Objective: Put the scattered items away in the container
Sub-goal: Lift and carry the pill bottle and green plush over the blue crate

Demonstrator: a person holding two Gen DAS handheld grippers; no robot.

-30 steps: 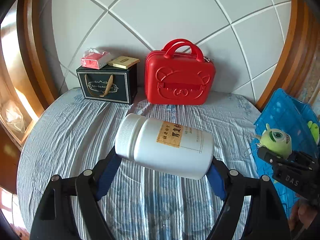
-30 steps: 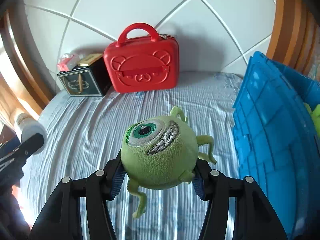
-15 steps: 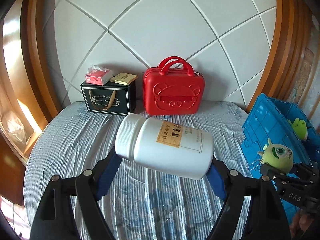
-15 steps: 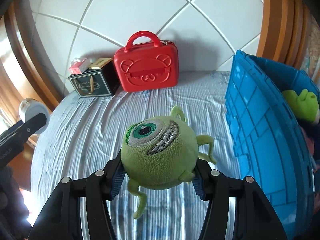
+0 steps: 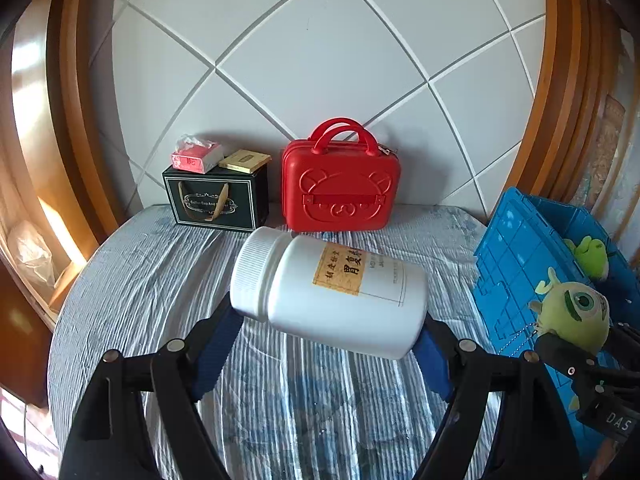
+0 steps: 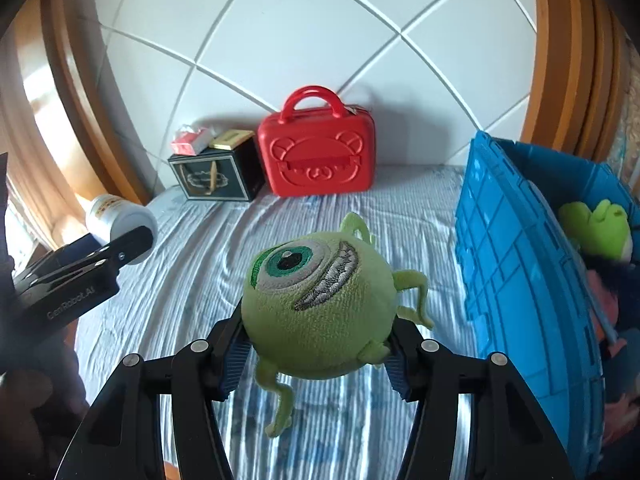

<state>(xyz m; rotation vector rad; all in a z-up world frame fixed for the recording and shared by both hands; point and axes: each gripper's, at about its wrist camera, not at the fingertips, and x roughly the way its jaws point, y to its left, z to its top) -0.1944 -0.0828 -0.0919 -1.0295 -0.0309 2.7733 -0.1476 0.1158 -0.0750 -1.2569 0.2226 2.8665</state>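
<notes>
Now the blue crate (image 6: 520, 264) looms large at three o'clock in the right wrist view, far more of its inside showing than a second ago, a green frog plush (image 6: 600, 232) already lying in it. Both hands have risen and swung toward it. The white bottle (image 5: 332, 296) hangs sideways, cap at nine o'clock, clamped end to end in the wide-spread left gripper (image 5: 328, 344) above the striped bedsheet (image 5: 160, 280). The one-eyed green plush (image 6: 320, 304) sits squeezed between the narrower-set right gripper (image 6: 320, 356) jaws, close beside the crate wall. Looks like both drops are near, plush first.
</notes>
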